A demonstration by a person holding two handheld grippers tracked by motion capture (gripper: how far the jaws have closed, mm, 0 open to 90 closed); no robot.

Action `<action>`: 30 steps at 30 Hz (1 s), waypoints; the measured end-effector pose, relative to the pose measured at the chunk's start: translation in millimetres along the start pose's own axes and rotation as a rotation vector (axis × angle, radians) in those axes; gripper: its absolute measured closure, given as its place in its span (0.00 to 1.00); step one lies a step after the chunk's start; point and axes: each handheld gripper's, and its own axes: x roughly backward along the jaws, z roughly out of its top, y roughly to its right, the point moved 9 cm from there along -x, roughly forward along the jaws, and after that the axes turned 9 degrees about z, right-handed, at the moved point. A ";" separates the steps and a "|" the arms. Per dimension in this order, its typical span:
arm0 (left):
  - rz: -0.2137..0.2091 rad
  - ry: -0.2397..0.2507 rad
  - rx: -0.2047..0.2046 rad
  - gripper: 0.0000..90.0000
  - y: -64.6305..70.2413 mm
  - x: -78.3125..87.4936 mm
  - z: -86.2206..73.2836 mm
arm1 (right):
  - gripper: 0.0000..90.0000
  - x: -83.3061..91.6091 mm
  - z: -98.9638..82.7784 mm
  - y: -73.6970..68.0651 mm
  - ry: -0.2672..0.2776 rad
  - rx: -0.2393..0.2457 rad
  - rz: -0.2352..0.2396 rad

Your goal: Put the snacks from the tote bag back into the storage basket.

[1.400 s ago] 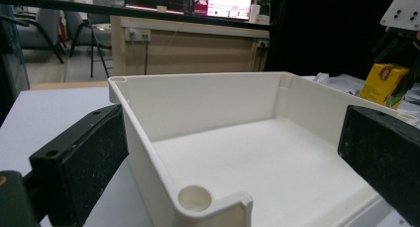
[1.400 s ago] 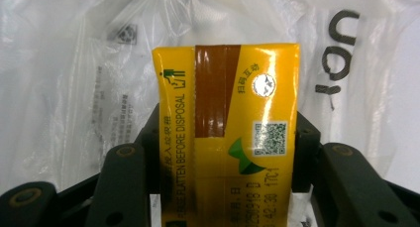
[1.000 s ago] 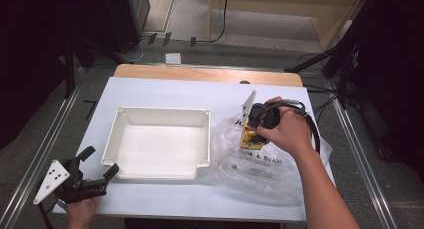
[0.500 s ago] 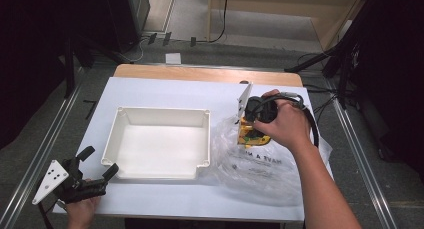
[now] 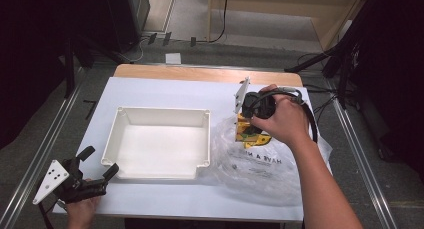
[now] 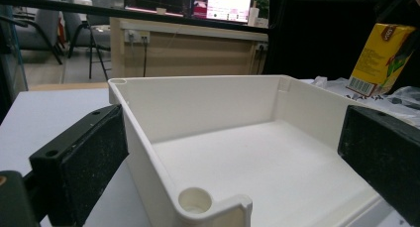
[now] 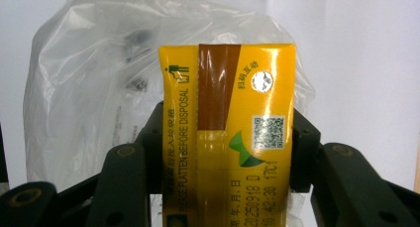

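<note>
Two grippers are in my hands at the worktop (image 5: pixel 165 91), and only one of them has anything in it. The right gripper (image 5: pixel 248 129) holds a yellow drink carton (image 7: pixel 228 133), its jaws clamped on the carton's two narrow sides, as I see plainly in the right gripper view: the black pads press against both edges, and the carton's top end, with a brown strip, a round silver foil spot and a printed code square, points away from the camera. In the high view my right hand (image 5: pixel 280 120) wraps the gripper body, and the carton sits just under it, over the upper edge of a crumpled clear plastic bag (image 5: pixel 260 166) that lies on the right part of the worktop. The bag carries some dark print, and it spreads out behind the carton in the right gripper view too. I cannot tell whether the carton's lower end touches the bag or hangs just clear of it.

A white rectangular tray (image 5: pixel 159 145) lies in the middle of the worktop, just beside the bag on its left, with nothing in it. The left gripper (image 5: pixel 97 165) rests at the near left corner of the worktop in my left hand (image 5: pixel 82 209), its jaws apart and gripping nothing. In the left gripper view they stand wide to either side of the tray's near corner, with the carton visible beyond the tray's far wall.
</note>
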 end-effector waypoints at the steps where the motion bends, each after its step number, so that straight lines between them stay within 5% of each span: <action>1: 0.000 0.000 0.000 0.00 0.0 0.0 0.0 | 0.58 0.3 1.0 -0.4 0.000 -0.007 0.000; 30: -0.002 0.003 -0.003 0.00 1.0 -0.3 0.2 | 0.58 4.7 45.8 2.6 0.041 0.038 0.013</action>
